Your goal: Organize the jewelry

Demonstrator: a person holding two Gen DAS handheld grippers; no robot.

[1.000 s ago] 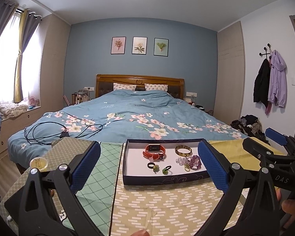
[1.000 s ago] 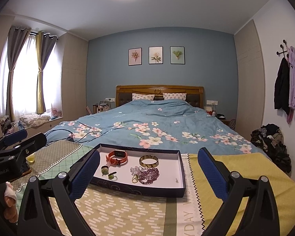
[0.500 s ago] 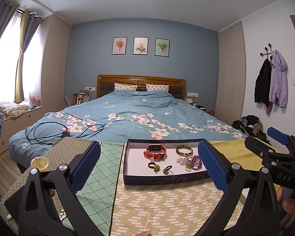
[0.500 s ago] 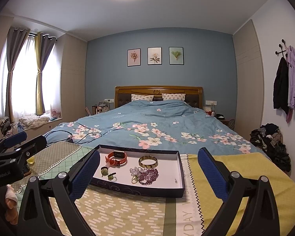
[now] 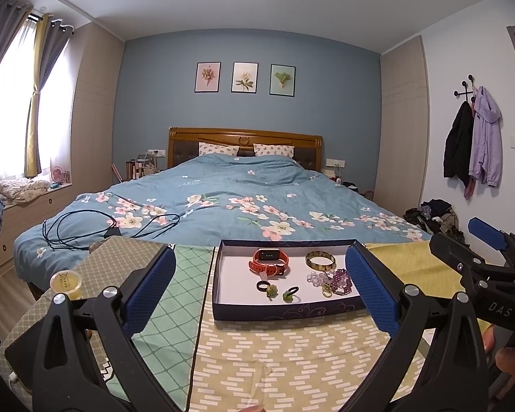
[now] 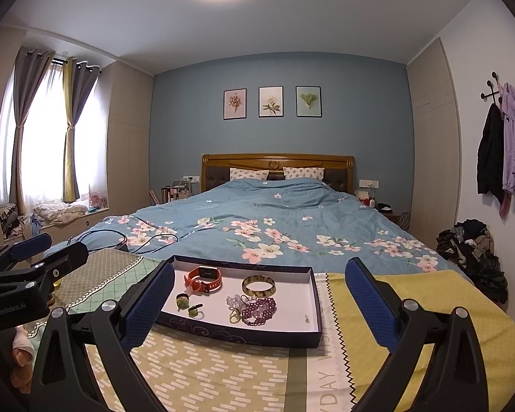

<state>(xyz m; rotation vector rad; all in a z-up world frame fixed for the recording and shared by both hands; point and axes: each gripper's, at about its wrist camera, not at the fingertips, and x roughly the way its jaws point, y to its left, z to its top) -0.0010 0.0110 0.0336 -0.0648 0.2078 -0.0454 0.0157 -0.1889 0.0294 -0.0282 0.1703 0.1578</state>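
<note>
On the patterned cloth covering the worktop (image 5: 278, 353), at the foot of the bed, stands a shallow dark-blue cardboard tray with a white floor (image 5: 223, 310). Inside it lie an orange-strapped smart watch (image 5: 269, 261), a gold-toned bangle (image 5: 320, 260), a cluster of purple and clear bead bracelets (image 5: 336, 278) and two small green-stoned rings (image 5: 281, 292), each separate from the tray walls. The left tongs (image 5: 257, 295) are spread wide and hold nothing; the right tongs (image 6: 257, 304) are likewise spread wide and empty. Both sit short of the tray's near wall, with no contact on any item.

Compared with a second earlier, both views have shifted only slightly, the tray contents sitting marginally lower in the frame; no piece has moved. Judgement: sorting has not begun, and this is a settling and aiming stage. The rings are small and low, so a careful descent will be needed.
</note>
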